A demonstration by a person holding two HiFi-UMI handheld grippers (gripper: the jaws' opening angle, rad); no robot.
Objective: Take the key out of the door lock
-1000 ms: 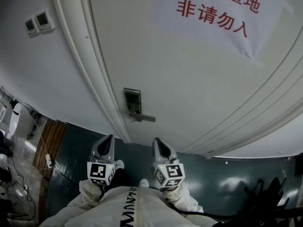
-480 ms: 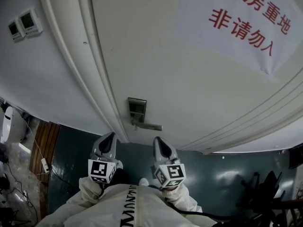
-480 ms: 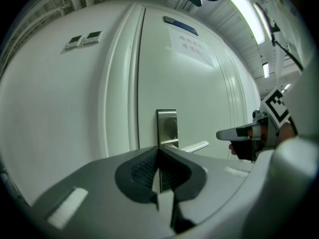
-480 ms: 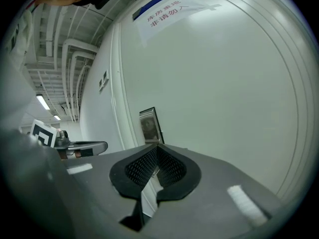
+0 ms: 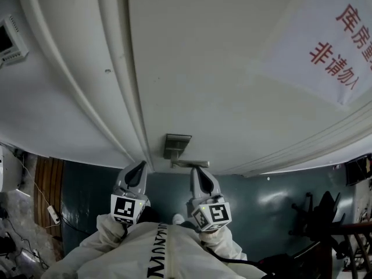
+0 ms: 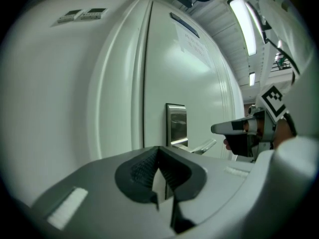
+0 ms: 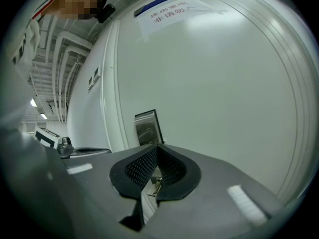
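Observation:
A steel lock plate [image 5: 176, 145] with a lever handle [image 5: 192, 163] sits on the white door [image 5: 221, 86], just beyond both gripper tips in the head view. My left gripper [image 5: 139, 168] and right gripper [image 5: 198, 171] are held side by side near my body, both shut and apart from the door. In the left gripper view the plate [image 6: 176, 125] and handle [image 6: 203, 146] show past the closed pads. In the right gripper view a small metal piece, seemingly the key [image 7: 155, 185], shows through the slot behind the pads, below the plate [image 7: 148, 127]. Whether it touches the pads is unclear.
A paper sign with red characters [image 5: 340, 51] hangs on the door's upper right. The door frame moulding [image 5: 119, 92] runs left of the lock, with a wall panel [image 5: 9, 36] further left. Dark floor [image 5: 273, 202] lies below, with black furniture [image 5: 325, 222] at right and cables [image 5: 51, 214] at left.
The head view has swung closer to the door. The lock plate has slid down the picture toward the gripper tips. Both grippers keep the same shut pose.

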